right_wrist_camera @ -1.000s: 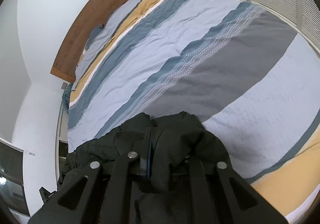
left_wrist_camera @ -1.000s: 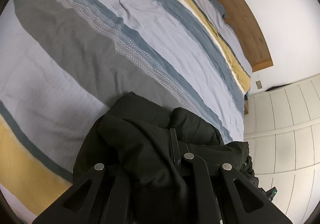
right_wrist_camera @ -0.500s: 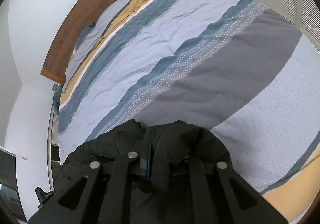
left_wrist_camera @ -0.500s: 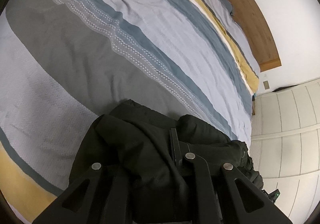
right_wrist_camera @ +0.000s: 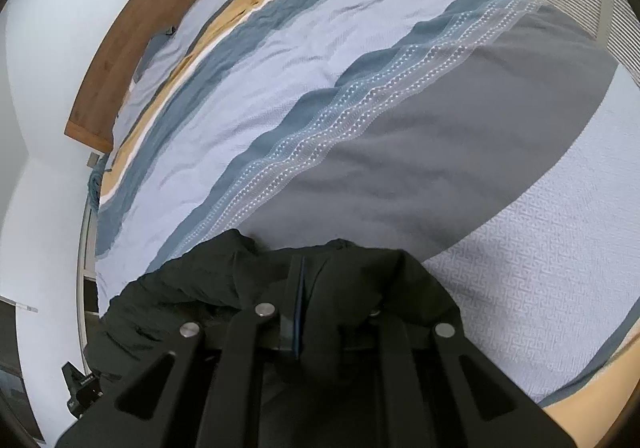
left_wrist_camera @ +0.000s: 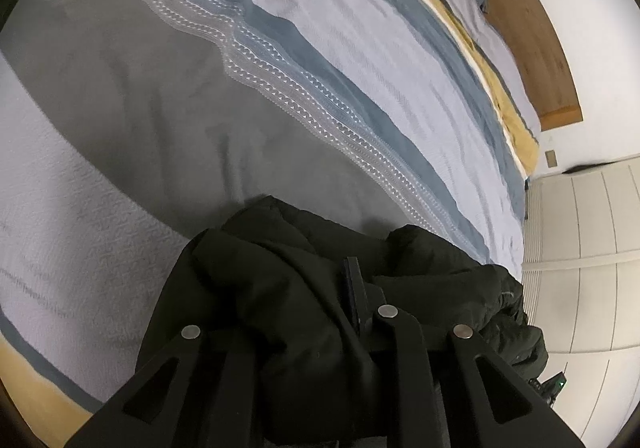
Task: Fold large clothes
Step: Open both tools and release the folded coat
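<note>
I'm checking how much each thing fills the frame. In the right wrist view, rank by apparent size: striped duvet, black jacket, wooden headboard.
1. striped duvet, largest by far
2. black jacket, enlarged by nearness to the camera
3. wooden headboard, smallest, though farthest away

Black jacket (left_wrist_camera: 280,288), striped bedspread (left_wrist_camera: 280,68), wooden headboard (left_wrist_camera: 532,28)

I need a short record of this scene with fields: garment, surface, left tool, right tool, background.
garment: black jacket, bunched, hanging over both tools
surface: striped bedcover in grey, blue, yellow
left tool: left tool, jaws opening, jacket fabric between them
right tool: right tool, shut on the jacket
background: wooden headboard, white wall
</note>
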Motion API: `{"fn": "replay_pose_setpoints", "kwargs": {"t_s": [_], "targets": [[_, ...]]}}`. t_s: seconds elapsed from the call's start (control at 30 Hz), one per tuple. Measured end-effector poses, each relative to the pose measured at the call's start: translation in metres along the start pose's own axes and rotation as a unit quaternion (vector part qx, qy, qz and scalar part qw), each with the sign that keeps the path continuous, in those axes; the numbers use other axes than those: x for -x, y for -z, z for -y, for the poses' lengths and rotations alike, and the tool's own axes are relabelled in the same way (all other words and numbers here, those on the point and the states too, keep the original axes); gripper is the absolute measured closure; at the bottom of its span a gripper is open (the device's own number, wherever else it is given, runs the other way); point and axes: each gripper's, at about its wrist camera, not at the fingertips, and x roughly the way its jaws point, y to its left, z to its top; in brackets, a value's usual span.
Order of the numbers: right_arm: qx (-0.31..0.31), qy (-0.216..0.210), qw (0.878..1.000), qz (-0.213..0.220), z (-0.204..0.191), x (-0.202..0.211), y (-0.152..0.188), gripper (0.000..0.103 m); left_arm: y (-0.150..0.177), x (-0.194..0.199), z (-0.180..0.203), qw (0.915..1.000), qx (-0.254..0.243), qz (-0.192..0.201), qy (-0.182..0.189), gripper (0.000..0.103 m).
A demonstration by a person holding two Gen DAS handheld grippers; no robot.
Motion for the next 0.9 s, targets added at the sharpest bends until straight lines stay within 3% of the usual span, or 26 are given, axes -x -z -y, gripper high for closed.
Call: {"fn": "replay_pose_setpoints", "kwargs": {"t_s": [0.13, 0.37, 0.5, 0.7, 0.83, 0.9], "targets": [[0.002, 0.008, 1.000, -0.007, 0.000, -0.010, -0.002, 0.092, -0.002, -0.009, -0.001, 1.0000, 0.002, -0.004, 0.002, 0.079], [-0.010, -0.011, 1.000, -0.004, 0.004, -0.010, 0.000, 0.086, -0.001, 0.000, 0.000, 0.9985, 0.020, 0.011, 0.051, 0.043], [-0.029, -0.034, 0.999, 0.001, 0.007, 0.000, -0.002, 0.080, -0.005, 0.007, 0.007, 0.9984, 0.020, 0.014, 0.051, 0.036], [-0.045, -0.056, 0.997, 0.008, 0.002, 0.017, -0.010, 0.061, -0.014, 0.014, 0.020, 0.9991, 0.011, 0.015, 0.039, 0.029], [-0.063, -0.071, 0.995, 0.023, 0.002, 0.030, -0.020, 0.041, -0.022, 0.022, 0.022, 0.9980, 0.027, 0.016, 0.055, 0.024], [-0.075, -0.080, 0.993, 0.036, 0.004, 0.040, -0.027, 0.039, -0.028, 0.027, 0.020, 0.9964, 0.042, 0.021, 0.070, 0.023]]}}
